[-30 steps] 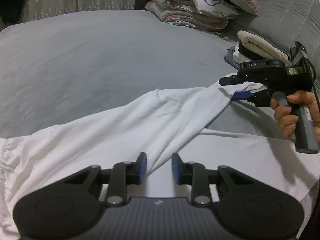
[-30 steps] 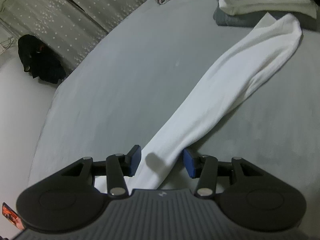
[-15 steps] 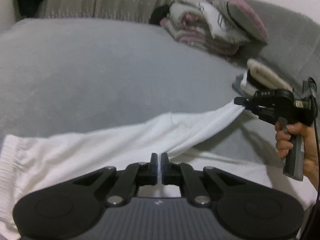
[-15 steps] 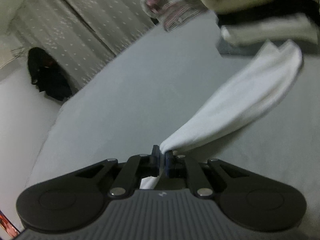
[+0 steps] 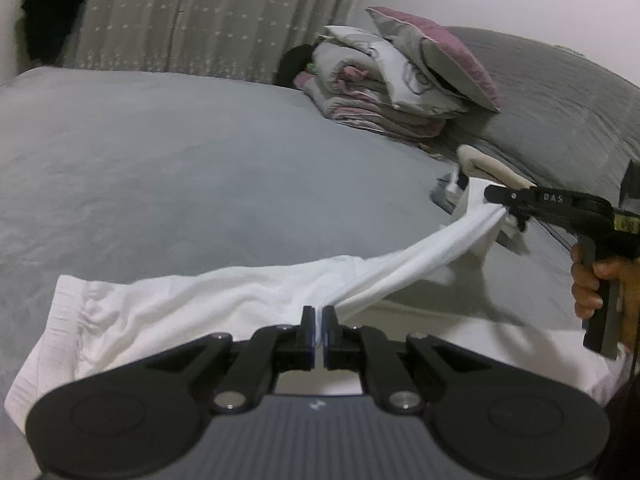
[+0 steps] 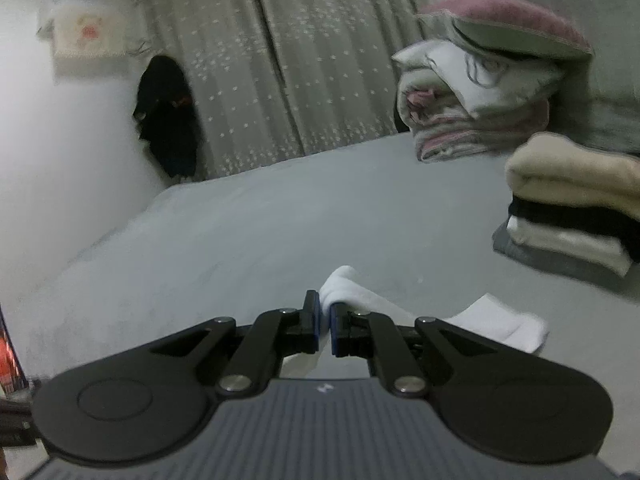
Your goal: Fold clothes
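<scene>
on grey bed point(image 5: 200, 168), white garment point(image 5: 224, 300) pinched by both jaws

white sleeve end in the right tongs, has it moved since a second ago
Yes. The sleeve end has lifted off the grey bedspread, now stretched in the air beside the folded clothes stack.

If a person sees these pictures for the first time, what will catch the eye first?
A white garment stretched across the grey bed, one part lifted off it between two shut claws: the left claw near the camera and the right claw at far right. Behind, folded bedding and a clothes stack.
</scene>
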### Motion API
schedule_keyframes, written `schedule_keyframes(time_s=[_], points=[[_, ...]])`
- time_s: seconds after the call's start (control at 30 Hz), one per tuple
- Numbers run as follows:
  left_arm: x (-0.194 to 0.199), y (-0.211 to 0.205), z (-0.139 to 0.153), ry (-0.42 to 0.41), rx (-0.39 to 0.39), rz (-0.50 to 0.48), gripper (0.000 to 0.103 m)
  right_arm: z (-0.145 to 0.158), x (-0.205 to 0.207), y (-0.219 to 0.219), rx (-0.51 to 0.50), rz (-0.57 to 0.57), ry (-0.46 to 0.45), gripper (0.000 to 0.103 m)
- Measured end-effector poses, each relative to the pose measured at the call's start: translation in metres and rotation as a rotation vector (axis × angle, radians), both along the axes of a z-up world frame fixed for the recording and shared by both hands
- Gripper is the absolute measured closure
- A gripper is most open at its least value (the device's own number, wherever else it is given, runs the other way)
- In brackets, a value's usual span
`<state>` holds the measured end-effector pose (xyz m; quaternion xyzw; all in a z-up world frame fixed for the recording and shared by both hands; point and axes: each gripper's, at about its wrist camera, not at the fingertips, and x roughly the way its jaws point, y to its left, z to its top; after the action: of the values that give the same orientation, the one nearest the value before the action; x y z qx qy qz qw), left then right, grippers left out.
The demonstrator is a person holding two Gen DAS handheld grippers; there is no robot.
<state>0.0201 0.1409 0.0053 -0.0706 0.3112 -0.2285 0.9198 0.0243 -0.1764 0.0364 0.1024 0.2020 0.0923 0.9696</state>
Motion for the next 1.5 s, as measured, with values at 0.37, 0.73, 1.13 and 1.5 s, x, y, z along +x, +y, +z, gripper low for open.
schedule_keyframes(time_s=[0.37,0.73,1.13,1.5], points=[[-0.005,-0.014,-0.026,0.107,0.118,-0.075,0.099,-0.031,-0.011,-0.004,-0.22,0.082,0.191,0.096],[-0.014,0.003,-0.026,0.143,0.142,-0.028,0.088,-0.079,0.0,-0.008,-0.344,0.085,0.362,0.07],[-0.035,0.102,-0.024,0.243,-0.095,0.336,0.066,-0.04,-0.024,-0.01,-0.34,0.114,0.247,0.059],[-0.029,0.118,-0.03,0.243,-0.174,0.503,0.068,-0.054,-0.034,0.081,-0.422,0.469,0.181,0.059]])
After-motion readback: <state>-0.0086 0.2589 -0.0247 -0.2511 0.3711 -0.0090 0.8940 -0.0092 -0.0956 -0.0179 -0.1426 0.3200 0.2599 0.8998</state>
